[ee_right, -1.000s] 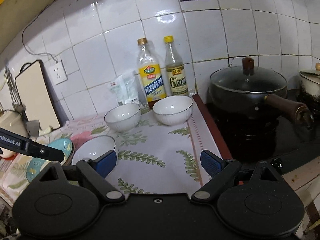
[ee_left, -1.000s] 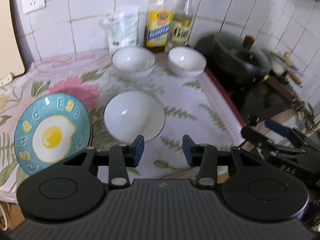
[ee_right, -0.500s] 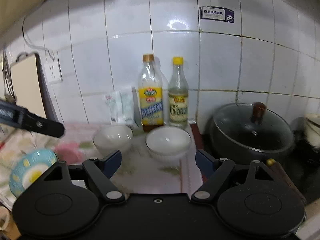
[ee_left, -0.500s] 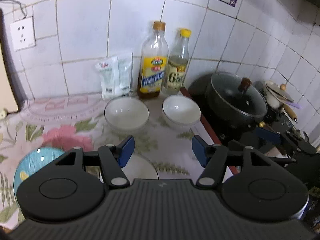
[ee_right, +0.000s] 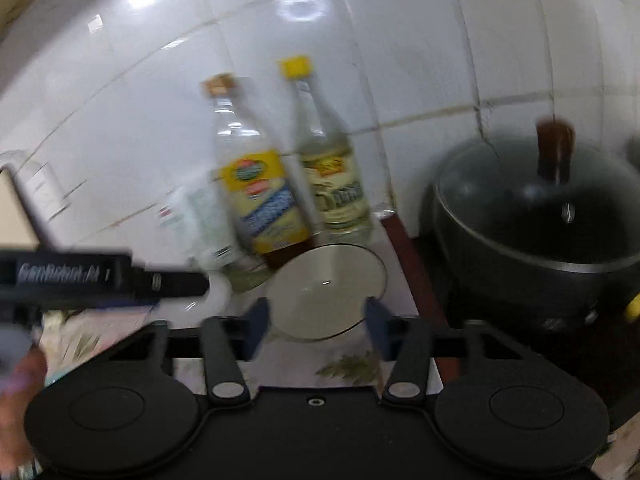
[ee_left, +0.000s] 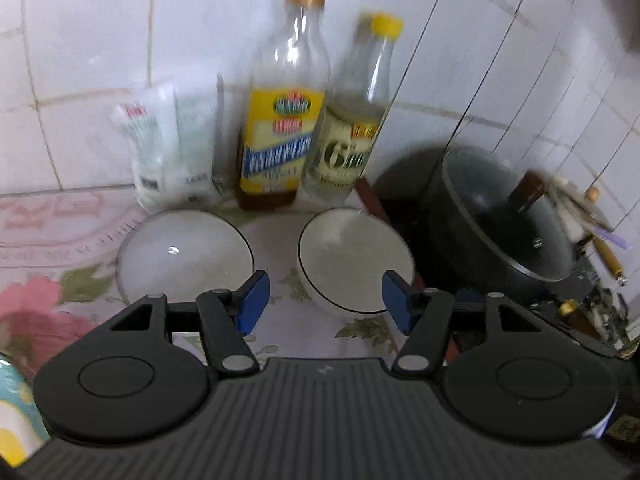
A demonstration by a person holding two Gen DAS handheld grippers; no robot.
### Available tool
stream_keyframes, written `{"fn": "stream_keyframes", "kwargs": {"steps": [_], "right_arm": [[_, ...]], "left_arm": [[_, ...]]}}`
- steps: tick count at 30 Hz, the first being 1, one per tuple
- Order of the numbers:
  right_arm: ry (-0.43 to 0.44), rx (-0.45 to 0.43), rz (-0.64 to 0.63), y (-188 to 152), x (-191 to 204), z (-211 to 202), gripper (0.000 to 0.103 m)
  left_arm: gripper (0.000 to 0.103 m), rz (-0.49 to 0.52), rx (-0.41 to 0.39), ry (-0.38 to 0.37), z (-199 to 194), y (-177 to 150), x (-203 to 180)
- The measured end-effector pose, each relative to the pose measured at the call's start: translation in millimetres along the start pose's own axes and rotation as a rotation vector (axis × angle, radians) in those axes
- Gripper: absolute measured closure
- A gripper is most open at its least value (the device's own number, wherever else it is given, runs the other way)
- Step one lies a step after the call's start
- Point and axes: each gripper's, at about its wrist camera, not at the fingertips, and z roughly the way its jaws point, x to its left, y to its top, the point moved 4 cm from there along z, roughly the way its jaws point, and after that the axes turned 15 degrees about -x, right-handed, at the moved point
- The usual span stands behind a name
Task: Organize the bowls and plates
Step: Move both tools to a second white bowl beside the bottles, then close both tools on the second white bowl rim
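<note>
Two white bowls stand side by side on the floral cloth by the wall: the left bowl (ee_left: 186,258) and the right bowl (ee_left: 354,260). My left gripper (ee_left: 324,306) hovers just before them, its jaws closing a little with nothing gripped; its right fingertip overlaps the right bowl's rim. In the right wrist view, my right gripper (ee_right: 317,330) is closing, with the near edge of the right bowl (ee_right: 326,290) between its blue fingers. The blur hides any contact. The left gripper (ee_right: 80,276) shows as a black bar at the left. A teal fried-egg plate (ee_left: 12,420) peeks in at bottom left.
Behind the bowls stand a yellow-labelled bottle (ee_left: 280,120), a yellow-capped bottle (ee_left: 352,128) and a white packet (ee_left: 172,148) against the tiled wall. A dark pot with a glass lid (ee_left: 504,220) sits on the stove to the right. A hand (ee_right: 20,372) is at the left edge.
Both grippers have moved forward towards the two bowls by the wall. The nearer third bowl has dropped out of view and the plate is nearly gone. The right jaws narrowed and the left jaws widened.
</note>
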Motion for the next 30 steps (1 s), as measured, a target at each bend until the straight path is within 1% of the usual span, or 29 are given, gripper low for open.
{"fn": "stream_keyframes", "kwargs": {"steps": [2,3,4,6,8,11,13,15,16,17,20,22,23,24,25,26,27,30], "right_arm": [[-0.034,0.014,0.047,-8,-9,14,0.051],[-0.056,0.002,0.065,-11,-12,19,0.051],[-0.061,-0.009,0.075,-12,-14,23,0.051],[-0.091,0.002,0.095,-15,-19,34,0.051],[-0.111,0.018,0.116,-17,-24,43,0.051],[-0.117,0.063,0.163,-22,-33,56,0.051],[-0.119,0.089,0.165,-25,-35,63,0.050],[-0.114,0.100,0.163,-26,-36,65,0.051],[-0.110,0.106,0.166,-27,-38,68,0.054],[-0.112,0.112,0.168,-27,-40,70,0.060],[-0.110,0.131,0.179,-29,-41,74,0.073],[-0.104,0.145,0.190,-28,-41,78,0.077],[-0.112,0.151,0.192,-27,-41,81,0.077],[-0.126,0.160,0.194,-27,-41,85,0.078],[-0.135,0.169,0.200,-27,-41,87,0.080],[-0.142,0.178,0.206,-27,-41,90,0.081],[-0.152,0.185,0.211,-28,-41,92,0.082],[-0.183,0.201,0.235,-29,-43,95,0.085]], "left_arm": [[0.047,0.020,0.045,0.021,18,-10,-2],[0.050,0.020,0.058,0.027,23,-14,-2],[0.051,0.013,0.066,0.026,27,-18,-2],[0.052,-0.001,0.081,0.014,31,-23,-3],[0.052,-0.036,0.093,0.023,35,-26,0],[0.052,-0.123,0.111,0.045,45,-28,10],[0.052,-0.171,0.113,0.067,52,-29,15],[0.052,-0.215,0.124,0.073,60,-32,19],[0.052,-0.237,0.136,0.084,65,-34,20],[0.052,-0.256,0.149,0.088,71,-36,21],[0.052,-0.291,0.166,0.106,82,-41,23],[0.059,-0.279,0.165,0.109,87,-43,21],[0.060,-0.274,0.165,0.107,89,-43,20],[0.066,-0.276,0.166,0.106,91,-44,19],[0.074,-0.282,0.172,0.098,93,-44,18],[0.078,-0.284,0.175,0.083,94,-44,16],[0.080,-0.278,0.175,0.079,95,-44,14],[0.083,-0.239,0.187,0.084,94,-44,10]]}}
